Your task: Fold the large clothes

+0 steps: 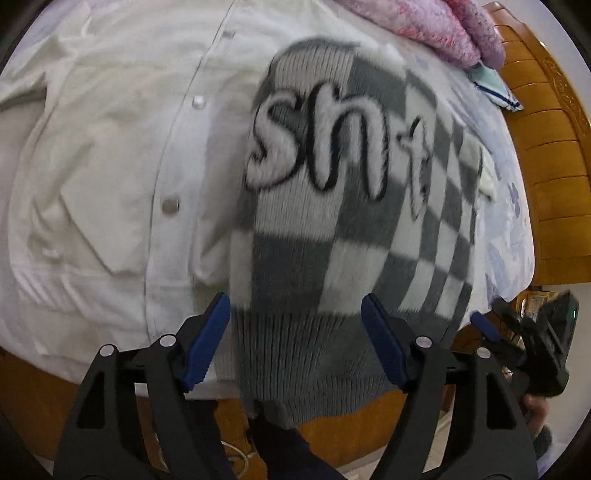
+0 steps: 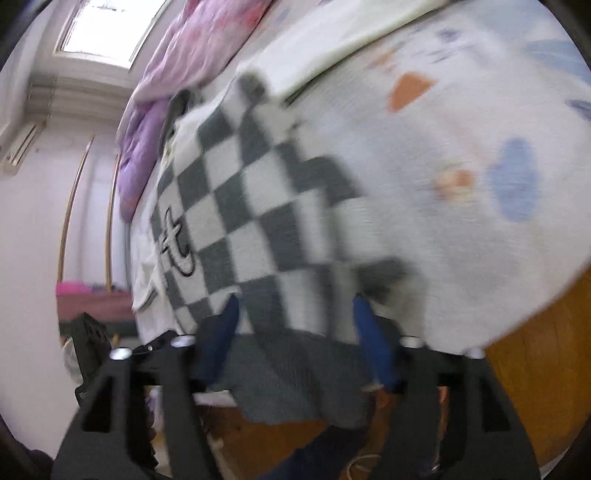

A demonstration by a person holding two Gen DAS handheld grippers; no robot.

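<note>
A grey-and-white checkered knit sweater with fluffy white lettering lies on the bed, its grey ribbed hem hanging over the near edge. My left gripper is open, its blue pads either side of the hem. The right gripper shows at the far right of the left wrist view. In the right wrist view the same sweater is blurred; my right gripper is open with the hem between its fingers.
A white button-up jacket lies spread to the sweater's left. A pink and purple quilt is heaped at the far side. The patterned bedsheet covers the bed, with a wooden bed frame at right.
</note>
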